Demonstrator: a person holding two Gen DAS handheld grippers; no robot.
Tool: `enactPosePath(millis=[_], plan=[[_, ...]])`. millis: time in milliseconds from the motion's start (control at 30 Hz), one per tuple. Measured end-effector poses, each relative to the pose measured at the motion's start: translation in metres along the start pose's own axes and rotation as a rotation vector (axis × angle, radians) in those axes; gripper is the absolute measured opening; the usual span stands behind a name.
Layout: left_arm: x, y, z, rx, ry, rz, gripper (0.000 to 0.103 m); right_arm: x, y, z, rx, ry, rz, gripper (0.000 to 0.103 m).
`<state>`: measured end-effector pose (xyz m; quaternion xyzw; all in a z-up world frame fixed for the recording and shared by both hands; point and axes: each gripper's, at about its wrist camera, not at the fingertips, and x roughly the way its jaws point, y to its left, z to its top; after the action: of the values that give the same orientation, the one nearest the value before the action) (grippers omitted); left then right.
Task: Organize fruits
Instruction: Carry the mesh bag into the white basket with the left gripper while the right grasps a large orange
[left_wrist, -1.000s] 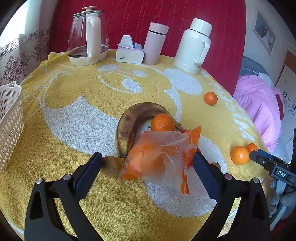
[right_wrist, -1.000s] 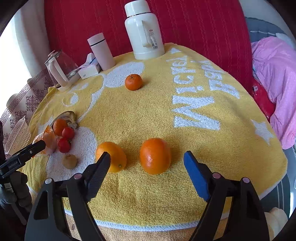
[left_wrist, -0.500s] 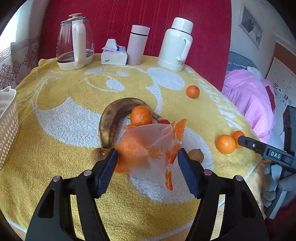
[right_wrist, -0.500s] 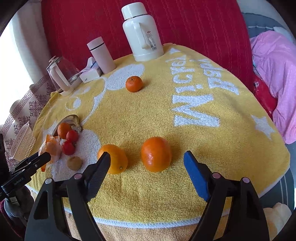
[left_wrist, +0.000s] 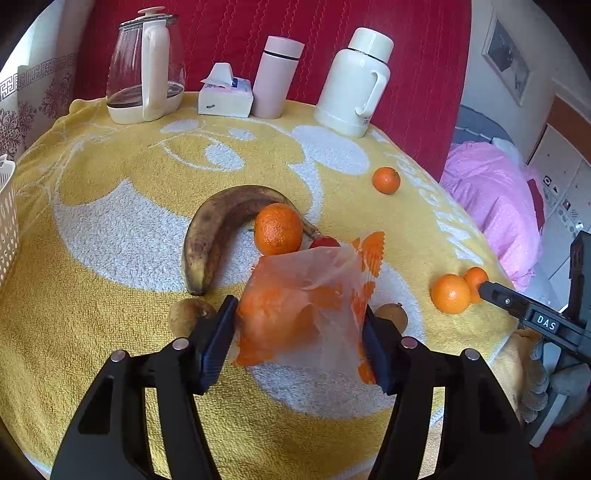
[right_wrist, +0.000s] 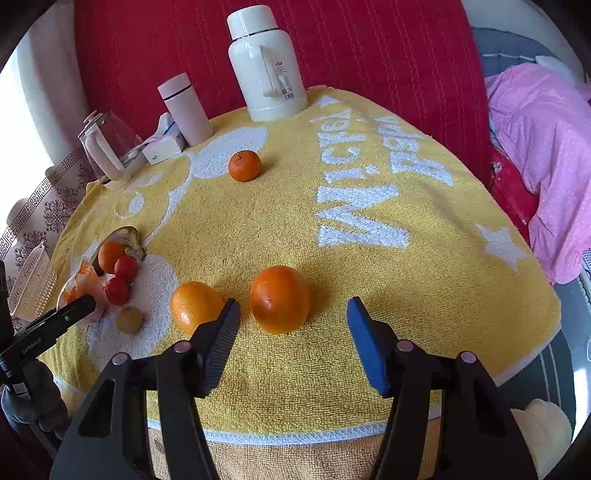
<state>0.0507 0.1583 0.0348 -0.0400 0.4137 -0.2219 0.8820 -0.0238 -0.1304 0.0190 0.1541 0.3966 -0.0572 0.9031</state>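
Orange-printed clear plastic bag (left_wrist: 306, 306) sits between the pads of my left gripper (left_wrist: 299, 343), both pads pressed vs. its sides, so I'm clamped on it. It rests low on the yellow towel (left_wrist: 110, 332) covering the table. Just behind the bag: a mandarin (left_wrist: 278, 229) tucked in the curve of a brown-spotted banana (left_wrist: 218, 229), plus a small red fruit (left_wrist: 325, 242), prob. a tomato, half hidden by the bag's top edge. A brownish kiwi (left_wrist: 190, 315) lies by my left pad, another (left_wrist: 393, 315) by the right pad.

My right gripper (right_wrist: 293, 343) is wide open w/ nothing held; the big orange (right_wrist: 279, 299) sits just ahead between its fingers, not touching either. A second orange (right_wrist: 195, 306) lies just beside the left finger. A lone mandarin (right_wrist: 244, 165) sits further back, well apart.

Along the far edge, vs. the red backrest (left_wrist: 332, 22): glass kettle (left_wrist: 146, 66), tissue box (left_wrist: 225, 94), pink tumbler (left_wrist: 277, 77), white thermos (left_wrist: 356, 83). White slotted basket (left_wrist: 7, 221) at the left rim. Pink bedding (left_wrist: 495, 199) off to the right.
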Motion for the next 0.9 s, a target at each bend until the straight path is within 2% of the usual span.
enactPosePath(millis=[267, 500, 633, 900], plan=[[-0.023, 0.000, -0.006, 0.008, -0.044, -0.009, 0.061, 0.022, 0.010, 0.007, -0.023, 0.047, -0.026, 0.052], [-0.012, 0.000, -0.009, 0.020, 0.010, -0.004, 0.062, 0.022, 0.010, 0.009, -0.018, 0.032, -0.035, 0.037], [-0.004, -0.005, -0.010, 0.046, 0.038, 0.015, 0.062, 0.016, 0.010, 0.009, -0.007, 0.017, -0.029, 0.036], [-0.041, -0.001, -0.004, 0.043, -0.070, 0.034, 0.061, -0.023, 0.019, 0.016, 0.031, -0.097, 0.045, 0.036]])
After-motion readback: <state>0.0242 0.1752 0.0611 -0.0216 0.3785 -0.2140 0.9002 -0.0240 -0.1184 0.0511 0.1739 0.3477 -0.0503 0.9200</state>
